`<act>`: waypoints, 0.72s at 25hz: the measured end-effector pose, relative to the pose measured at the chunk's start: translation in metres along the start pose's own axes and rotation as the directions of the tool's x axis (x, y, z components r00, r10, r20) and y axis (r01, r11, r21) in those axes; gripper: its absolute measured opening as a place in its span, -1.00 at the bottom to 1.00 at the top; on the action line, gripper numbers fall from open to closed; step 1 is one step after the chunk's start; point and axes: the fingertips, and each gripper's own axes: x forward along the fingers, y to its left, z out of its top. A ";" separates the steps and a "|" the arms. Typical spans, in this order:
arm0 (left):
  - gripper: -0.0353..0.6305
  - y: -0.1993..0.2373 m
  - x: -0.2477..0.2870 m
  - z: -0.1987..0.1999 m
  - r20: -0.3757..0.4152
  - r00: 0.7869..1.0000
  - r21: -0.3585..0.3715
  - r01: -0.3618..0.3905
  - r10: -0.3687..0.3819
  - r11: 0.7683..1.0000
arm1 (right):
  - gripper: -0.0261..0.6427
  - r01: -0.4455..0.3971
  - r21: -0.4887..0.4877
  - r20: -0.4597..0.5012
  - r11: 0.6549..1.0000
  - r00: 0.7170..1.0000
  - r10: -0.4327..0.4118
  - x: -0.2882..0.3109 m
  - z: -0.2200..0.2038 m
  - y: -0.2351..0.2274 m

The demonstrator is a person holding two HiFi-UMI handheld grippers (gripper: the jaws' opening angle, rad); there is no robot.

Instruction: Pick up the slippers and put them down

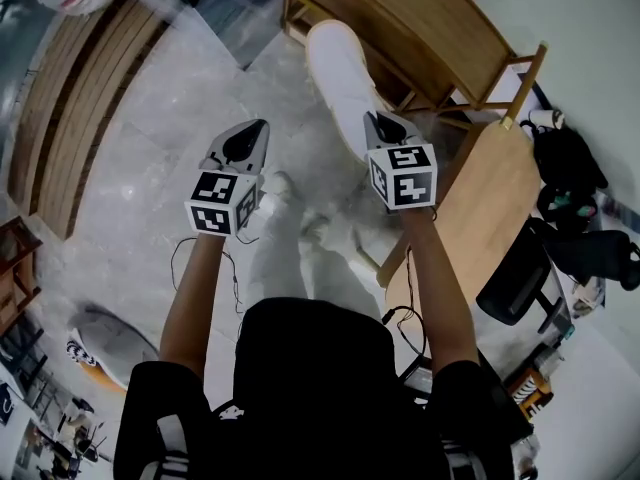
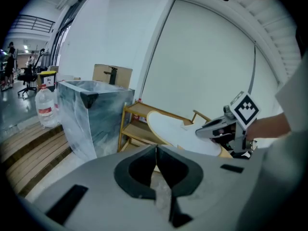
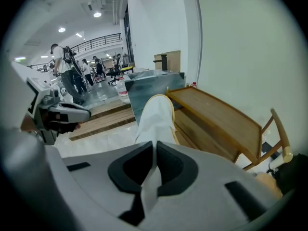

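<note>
My right gripper [image 1: 386,128] is shut on the heel end of a white slipper [image 1: 338,76], which sticks out ahead of it above the floor, in front of the wooden rack [image 1: 400,28]. In the right gripper view the slipper [image 3: 156,117] runs forward from between the closed jaws. The left gripper view shows the same slipper [image 2: 178,134] held flat by the right gripper [image 2: 204,131]. My left gripper [image 1: 246,148] hangs beside it to the left; its jaws meet with nothing between them. A pale shoe-like thing [image 1: 105,343] lies on the floor at lower left.
A bin lined with clear plastic [image 2: 91,114] and a water bottle [image 2: 45,107] stand left of the rack. A slatted wooden platform [image 1: 80,98] lies at the left. At the right are a wooden table [image 1: 495,208], a black chair [image 1: 520,278] and black bags [image 1: 565,163].
</note>
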 end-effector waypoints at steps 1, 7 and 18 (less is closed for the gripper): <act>-0.87 0.000 0.004 -0.009 -0.008 1.000 -0.006 0.001 -0.001 1.000 | -0.90 -0.005 0.001 0.003 1.000 1.000 0.005 0.005 -0.006 0.001; -0.87 0.016 0.030 -0.063 -0.019 1.000 -0.037 -0.009 0.008 0.999 | -0.90 -0.022 0.011 0.016 1.000 1.000 0.022 0.049 -0.050 0.003; -0.87 0.042 0.092 -0.183 -0.034 0.999 -0.019 -0.020 0.019 1.000 | -0.90 -0.048 -0.001 0.024 0.999 0.999 0.048 0.133 -0.146 0.014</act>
